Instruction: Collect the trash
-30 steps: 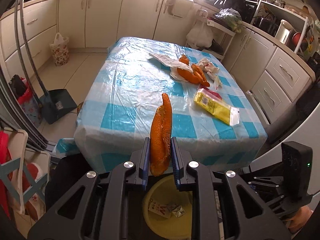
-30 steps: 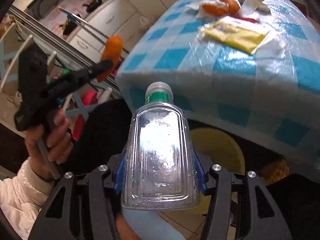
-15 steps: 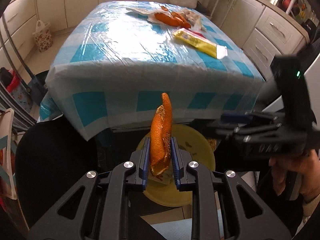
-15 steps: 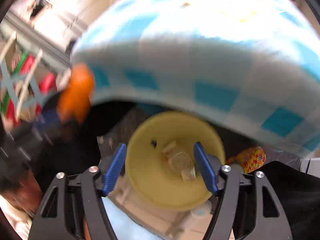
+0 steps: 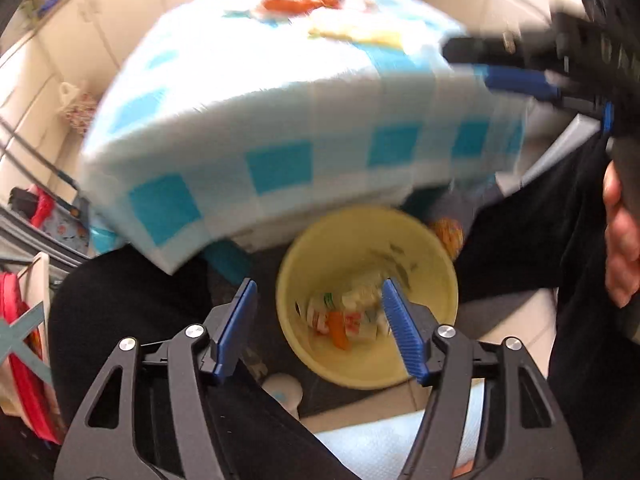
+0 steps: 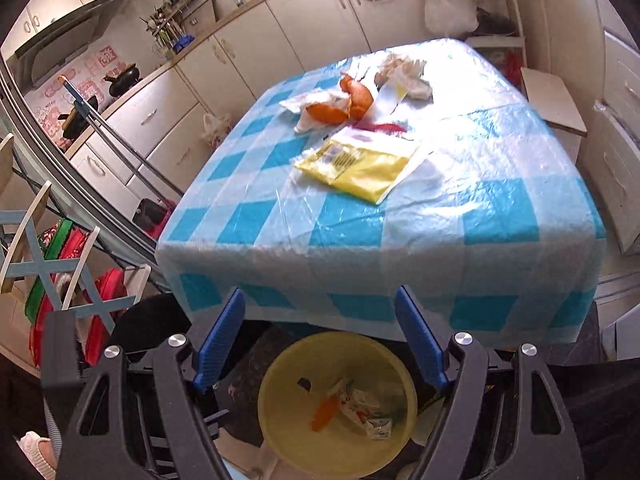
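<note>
Gone from both claws since a second ago: the orange peel strip [image 5: 338, 330] once pinched in the left claw [image 5: 318, 328] and a clear bottle once held in the right claw [image 6: 320, 338]. Peel strip now lying inside the yellow bin [image 5: 436, 256] on the floor, among wrappers, below the near edge of the surface [image 6: 500, 216]. No sure sight of the bottle; bin contents too blurred in the left view, too small in the right, to tell.

Left claw: jaws opening, nothing between them, hanging just over the bin mouth. Right claw: jaws opening too, empty, aimed over the near edge toward the far half of the surface.

Still to collect, all toward the far edge: orange peel pieces [image 6: 340, 106] on white paper, crumpled tissue [image 6: 404, 74] behind them, a yellow packet [image 6: 360, 164] nearer the middle, a scrap of red wrapper [image 6: 386, 126] between packet and peels.

Likely trouble from here: thin plastic cover over the checked cloth could get pinched along with the flat packet and drag the remaining trash across the surface. Flat packet hard to get under, so liable to slide rather than lift. Loose peel on paper liable to spill if only the paper gets caught. Bin tucked partly under the near edge, so a release from too far out could miss onto the floor.
</note>
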`<move>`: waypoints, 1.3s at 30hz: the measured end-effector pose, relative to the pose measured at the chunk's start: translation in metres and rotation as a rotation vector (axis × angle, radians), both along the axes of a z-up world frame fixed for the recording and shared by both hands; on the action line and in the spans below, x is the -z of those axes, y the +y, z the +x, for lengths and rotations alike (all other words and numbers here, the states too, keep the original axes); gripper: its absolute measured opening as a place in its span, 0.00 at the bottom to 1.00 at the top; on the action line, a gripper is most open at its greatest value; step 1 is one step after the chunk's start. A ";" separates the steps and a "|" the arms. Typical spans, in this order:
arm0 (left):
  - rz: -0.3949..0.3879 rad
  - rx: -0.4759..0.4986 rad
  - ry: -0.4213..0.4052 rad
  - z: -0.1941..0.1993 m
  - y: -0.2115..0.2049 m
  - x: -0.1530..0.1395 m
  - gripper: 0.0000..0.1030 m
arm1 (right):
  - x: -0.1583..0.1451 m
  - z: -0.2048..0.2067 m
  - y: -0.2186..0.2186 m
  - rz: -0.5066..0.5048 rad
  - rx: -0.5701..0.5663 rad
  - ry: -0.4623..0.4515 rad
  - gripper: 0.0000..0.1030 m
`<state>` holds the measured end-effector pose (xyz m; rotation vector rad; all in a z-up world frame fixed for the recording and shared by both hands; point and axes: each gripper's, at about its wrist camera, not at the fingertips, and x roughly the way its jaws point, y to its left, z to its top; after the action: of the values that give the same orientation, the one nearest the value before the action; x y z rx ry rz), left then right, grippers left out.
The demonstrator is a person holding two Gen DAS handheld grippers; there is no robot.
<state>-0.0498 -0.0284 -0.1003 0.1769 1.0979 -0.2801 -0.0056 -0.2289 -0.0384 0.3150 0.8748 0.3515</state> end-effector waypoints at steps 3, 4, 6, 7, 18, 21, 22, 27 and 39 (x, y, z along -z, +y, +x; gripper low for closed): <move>-0.096 -0.112 -0.139 -0.006 0.028 -0.028 0.73 | -0.011 -0.003 -0.004 -0.017 0.021 -0.053 0.77; -0.123 -0.155 -0.192 -0.009 0.039 -0.037 0.76 | -0.014 -0.005 -0.004 -0.025 0.028 -0.071 0.78; -0.157 -0.243 -0.297 -0.014 0.060 -0.054 0.80 | -0.018 -0.007 -0.003 -0.044 0.040 -0.103 0.81; -0.165 -0.282 -0.336 -0.015 0.068 -0.060 0.82 | -0.020 -0.008 -0.003 -0.054 0.047 -0.118 0.82; -0.255 -0.551 -0.352 -0.012 0.146 -0.056 0.89 | -0.029 -0.011 0.002 -0.131 0.079 -0.200 0.86; -0.249 -0.539 -0.358 -0.013 0.150 -0.055 0.89 | -0.031 -0.013 0.006 -0.152 0.076 -0.215 0.86; -0.243 -0.531 -0.361 -0.013 0.148 -0.054 0.89 | -0.031 -0.014 0.007 -0.157 0.075 -0.219 0.86; -0.231 -0.521 -0.380 -0.017 0.141 -0.055 0.89 | -0.033 -0.017 0.010 -0.178 0.071 -0.236 0.86; -0.279 -0.577 -0.350 -0.016 0.153 -0.053 0.90 | -0.035 -0.018 0.005 -0.167 0.088 -0.246 0.86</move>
<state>-0.0654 0.1242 -0.0477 -0.3292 0.7120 0.1166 -0.0239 -0.2238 -0.0032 0.1507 0.6416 0.2273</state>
